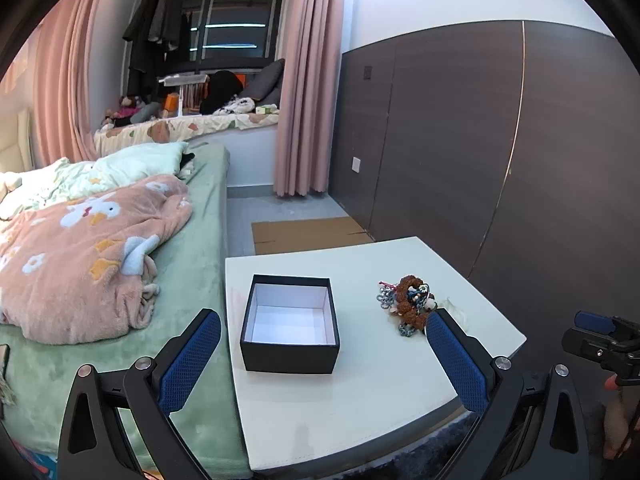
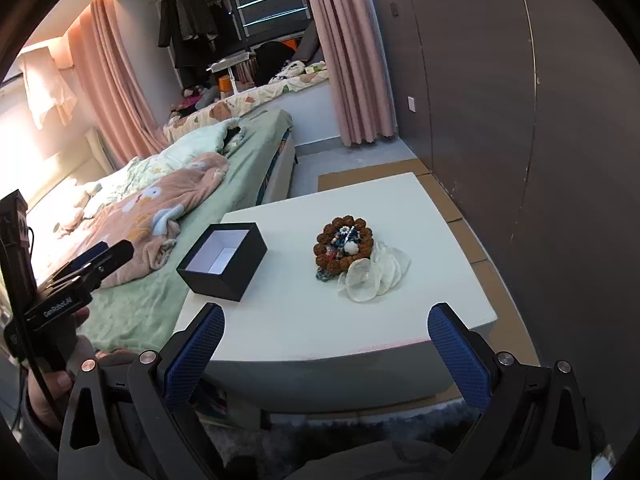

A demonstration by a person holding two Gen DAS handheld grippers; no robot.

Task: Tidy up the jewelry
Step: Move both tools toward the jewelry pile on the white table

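Both tools, left tool point(image 1: 322, 334) and right tool point(image 2: 326, 326), are gaping wide, gripping nothing; jewelry pile point(image 2: 345, 243) is lying at three o'clock of the black box point(image 2: 222, 260) on the worktop point(image 2: 420, 304).

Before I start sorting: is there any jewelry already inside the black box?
No, the black box shows only its bare white lining, and the jewelry pile lies beside it on the table.

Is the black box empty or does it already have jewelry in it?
Empty. The black box sits lidless and only its bare white lining shows; the jewelry lies heaped on the table beside it.
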